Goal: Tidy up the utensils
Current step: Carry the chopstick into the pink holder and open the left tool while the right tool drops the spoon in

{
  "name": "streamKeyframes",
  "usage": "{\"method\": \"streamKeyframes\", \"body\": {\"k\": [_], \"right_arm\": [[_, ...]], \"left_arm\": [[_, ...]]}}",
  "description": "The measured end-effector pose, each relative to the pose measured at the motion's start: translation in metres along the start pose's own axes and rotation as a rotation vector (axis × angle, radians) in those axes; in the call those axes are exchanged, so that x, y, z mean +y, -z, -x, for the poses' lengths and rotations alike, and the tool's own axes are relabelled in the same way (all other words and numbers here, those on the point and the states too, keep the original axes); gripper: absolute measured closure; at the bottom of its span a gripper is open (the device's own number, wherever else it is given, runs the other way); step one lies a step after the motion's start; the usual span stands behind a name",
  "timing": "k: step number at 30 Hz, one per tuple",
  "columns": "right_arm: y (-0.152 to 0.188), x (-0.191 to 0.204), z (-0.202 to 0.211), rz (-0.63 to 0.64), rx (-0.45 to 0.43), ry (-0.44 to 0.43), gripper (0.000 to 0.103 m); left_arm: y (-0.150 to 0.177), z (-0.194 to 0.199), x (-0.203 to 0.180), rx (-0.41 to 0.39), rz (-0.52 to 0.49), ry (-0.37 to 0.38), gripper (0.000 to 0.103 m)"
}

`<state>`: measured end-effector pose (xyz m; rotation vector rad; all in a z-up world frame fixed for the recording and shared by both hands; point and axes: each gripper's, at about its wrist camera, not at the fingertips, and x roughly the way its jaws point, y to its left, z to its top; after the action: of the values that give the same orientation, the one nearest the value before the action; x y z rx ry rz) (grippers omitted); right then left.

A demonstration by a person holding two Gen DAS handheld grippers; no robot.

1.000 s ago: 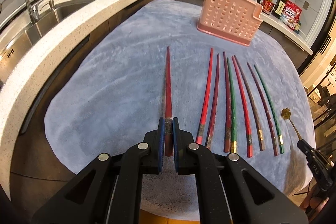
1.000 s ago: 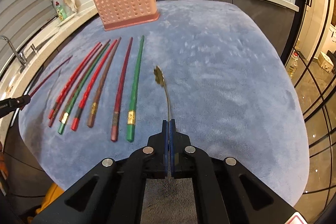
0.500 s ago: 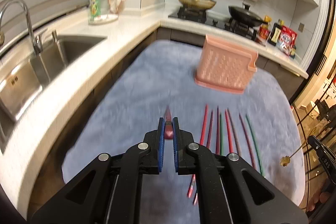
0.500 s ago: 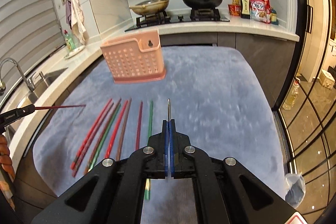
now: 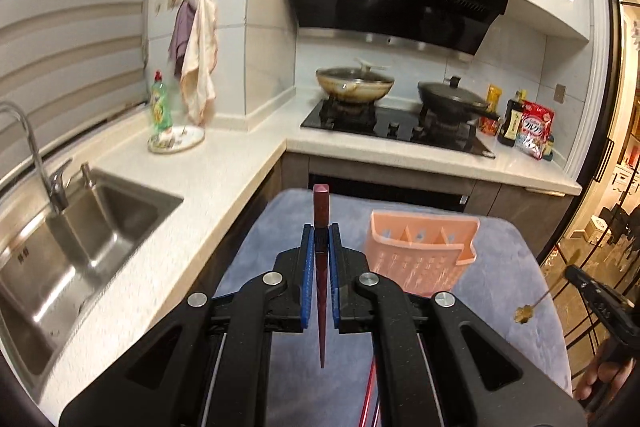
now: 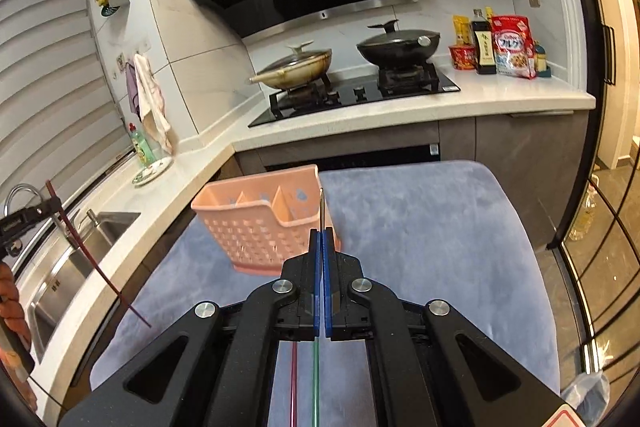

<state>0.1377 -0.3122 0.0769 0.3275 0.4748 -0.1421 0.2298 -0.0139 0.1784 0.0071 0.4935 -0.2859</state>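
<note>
My left gripper (image 5: 321,230) is shut on a dark red chopstick (image 5: 321,307) near its thick end, and the thin tip hangs down. It is held in the air, left of the pink perforated basket (image 5: 420,259). My right gripper (image 6: 321,241) is shut on a thin gold pick (image 6: 321,207) whose stem sticks up in front of the basket (image 6: 256,227). In the left wrist view the right gripper (image 5: 588,287) shows at the right with the pick's flower-shaped end (image 5: 523,313) hanging down. Several chopsticks (image 6: 306,379) lie on the cloth below.
A grey-blue cloth (image 6: 420,227) covers the table, with the basket at its far end. A sink (image 5: 80,227) and white counter run along the left. Two pans (image 6: 400,45) sit on the stove behind. A hand (image 6: 12,303) holds the left gripper.
Both grippers rose off the cloth, lifting the red chopstick and the gold pick. Each item swung from lying forward to hanging down. The basket now sits lower and closer in both views.
</note>
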Motion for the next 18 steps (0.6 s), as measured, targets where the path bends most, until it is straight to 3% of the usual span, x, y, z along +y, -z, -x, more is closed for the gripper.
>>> {"method": "streamKeyframes", "body": {"k": [12,18], "right_arm": [[-0.058,0.018,-0.080,-0.020,-0.019,-0.048,0.101],[-0.060,0.012,-0.117,-0.044,0.017,-0.049,0.101]], "left_arm": [[-0.090,-0.027,-0.045,-0.222,0.048,0.091,0.096],[-0.095,-0.068,-0.059,-0.192,0.058,0.105,0.096]]}}
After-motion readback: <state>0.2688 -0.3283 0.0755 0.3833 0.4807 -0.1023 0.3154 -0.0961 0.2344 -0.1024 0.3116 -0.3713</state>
